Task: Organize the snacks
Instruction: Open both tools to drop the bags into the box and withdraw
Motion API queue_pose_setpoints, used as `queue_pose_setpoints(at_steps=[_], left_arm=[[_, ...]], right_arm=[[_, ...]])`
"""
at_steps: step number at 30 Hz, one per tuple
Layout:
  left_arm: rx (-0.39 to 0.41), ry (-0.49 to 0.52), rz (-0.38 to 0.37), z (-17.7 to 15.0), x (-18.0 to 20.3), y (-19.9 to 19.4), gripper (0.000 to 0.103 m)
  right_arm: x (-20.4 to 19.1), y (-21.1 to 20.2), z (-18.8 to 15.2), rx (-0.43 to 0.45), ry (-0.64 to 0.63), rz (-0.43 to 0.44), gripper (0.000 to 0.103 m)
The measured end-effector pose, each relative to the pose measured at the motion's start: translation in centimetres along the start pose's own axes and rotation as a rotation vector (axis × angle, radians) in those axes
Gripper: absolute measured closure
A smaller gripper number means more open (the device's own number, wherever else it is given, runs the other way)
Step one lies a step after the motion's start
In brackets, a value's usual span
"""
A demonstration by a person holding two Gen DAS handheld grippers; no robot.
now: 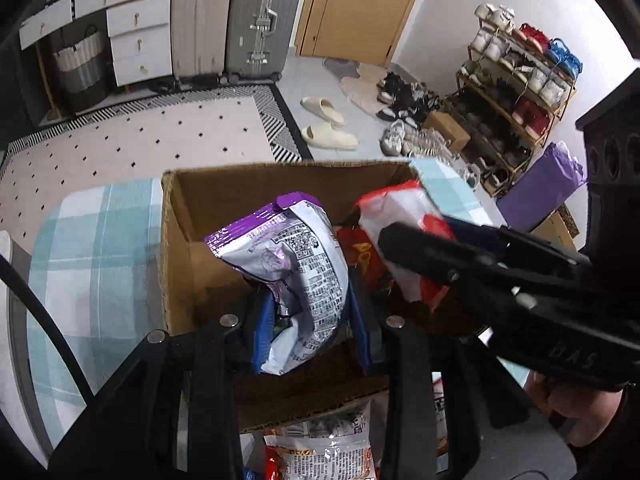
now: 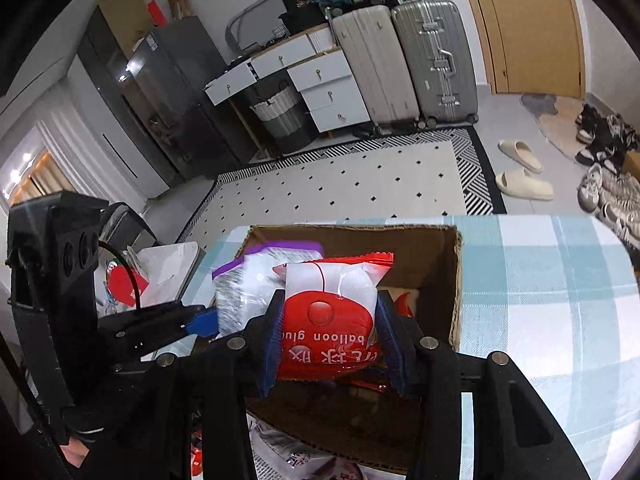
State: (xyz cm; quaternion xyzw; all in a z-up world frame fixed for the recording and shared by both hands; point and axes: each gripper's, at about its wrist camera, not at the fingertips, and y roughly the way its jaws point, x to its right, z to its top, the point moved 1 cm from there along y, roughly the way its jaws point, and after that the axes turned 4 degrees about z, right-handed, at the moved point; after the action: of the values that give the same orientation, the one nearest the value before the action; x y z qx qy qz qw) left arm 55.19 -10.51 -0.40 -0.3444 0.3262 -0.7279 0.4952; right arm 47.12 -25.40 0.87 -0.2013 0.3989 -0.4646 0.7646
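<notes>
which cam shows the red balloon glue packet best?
Right wrist: the red balloon glue packet faces the lens, label readable, clamped in the right tongs over the cardboard box. Left wrist shows it only side-on, partly behind the tongs.

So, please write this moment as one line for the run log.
left gripper: shut on purple packet | right gripper: shut on red packet | both over cardboard box | table: plaid cloth

Crowded box mouth, open cloth at the sides

Both grippers hold packets over the cardboard box: purple packet on its left half, red packet beside it. The box's right corner stays bare; the checked worktop right of it lies open.
</notes>
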Motion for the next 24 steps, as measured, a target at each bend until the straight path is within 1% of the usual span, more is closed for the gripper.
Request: queue_pose_setpoints(at_steps=[1,4,5,6,7,8,10,11,12,13,15,20,24], left_arm=[[-0.008,-0.002,0.001,0.0,-0.1,0.3,0.073],[0.001,-0.017,0.007,-0.1,-0.7,0.5,0.073],[0.001,-0.021,0.016,-0.4,-0.8,0.3,0.071],[-0.001,-0.026,0.026,-0.4,-0.9,0.2,0.068],[-0.007,-0.030,0.030,-0.4,-1.1,0.1,0.064],[-0.015,-0.034,0.030,-0.5,-1.2,-0.2,0.056],[-0.004,-0.032,0.023,-0.6,-1.4,-1.0,0.054],[0.006,-0.028,0.032,-0.6,-1.4,-1.5,0.049],[0.012,-0.026,0.035,-0.8,-1.5,-2.0,0.040],[0.022,-0.031,0.039,-0.8,-1.5,-2.4,0.038],[0.042,-0.033,0.053,-1.1,-1.4,-3.8,0.038],[0.063,-0.040,0.063,-1.9,-0.7,-7.0,0.037],[0.090,-0.044,0.085,-2.9,-0.1,-10.1,0.033]], right_arm=[[0.1,0.0,-0.1,0.003,0.006,0.000,0.059],[0.2,-0.1,-0.2,0.014,0.005,-0.004,0.057],[0.2,-0.1,-0.3,0.014,0.005,-0.012,0.056],[0.3,0.0,-0.3,0.011,0.007,-0.015,0.050],[0.1,-0.1,-0.3,0.006,0.009,-0.013,0.048],[0.2,-0.1,-0.4,0.004,0.010,-0.017,0.048],[0.2,-0.6,-0.4,0.015,0.016,-0.016,0.048],[0.2,-1.0,-0.5,0.024,0.018,-0.012,0.048],[0.2,-1.5,-0.5,0.038,0.021,-0.010,0.047],[0.3,-2.1,-0.6,0.053,0.024,-0.008,0.045],[0.2,-3.1,-0.6,0.069,0.031,-0.002,0.041],[-0.3,-6.3,-0.9,0.110,0.026,0.001,0.041],[-1.3,-9.1,-1.2,0.144,0.009,-0.001,0.039]])
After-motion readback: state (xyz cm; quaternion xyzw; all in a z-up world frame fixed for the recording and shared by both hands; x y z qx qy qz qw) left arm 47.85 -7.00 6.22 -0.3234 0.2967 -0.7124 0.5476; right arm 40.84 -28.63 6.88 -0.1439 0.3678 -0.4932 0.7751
